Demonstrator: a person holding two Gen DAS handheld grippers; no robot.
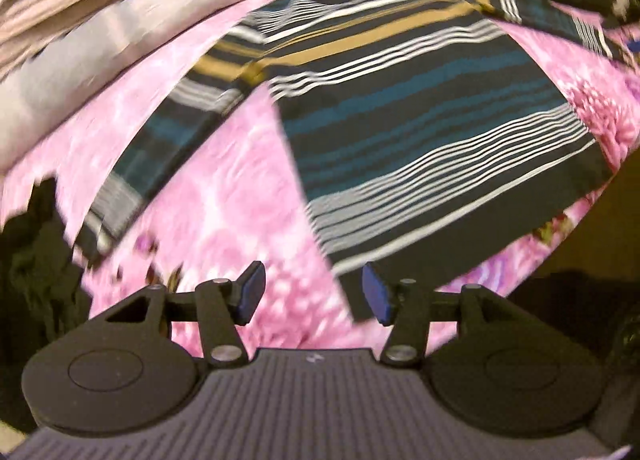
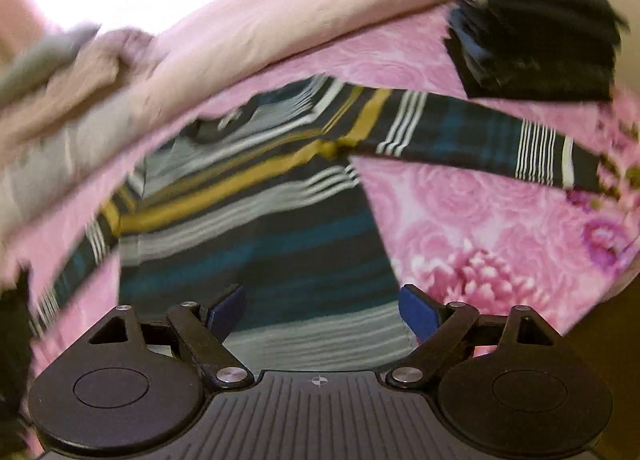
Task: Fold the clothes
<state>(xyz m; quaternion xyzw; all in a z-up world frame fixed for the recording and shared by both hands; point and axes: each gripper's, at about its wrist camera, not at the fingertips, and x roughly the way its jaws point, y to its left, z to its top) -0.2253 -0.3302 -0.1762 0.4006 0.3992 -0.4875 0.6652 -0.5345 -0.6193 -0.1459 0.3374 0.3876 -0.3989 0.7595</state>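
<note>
Lying flat on the pink rose-printed bedspread [image 2: 480, 228], your long-sleeved knit sweater with dark, teal, mustard and white stripes [image 1: 420, 100] has both sleeves spread outward. Your left gripper [image 1: 314, 294] hovers with its blue-padded fingers [image 1: 252, 292] spread apart and nothing between them, over the bedspread just beside the sweater's hem corner. Your right gripper [image 2: 322, 310] is likewise spread wide and holds nothing, above the sweater's lower body. A folded stack of dark garments [image 2: 536, 32] sits near the far sleeve, and a pale pink and grey blanket [image 2: 240, 32] lies bunched past the collar. Both views are blurred.
</note>
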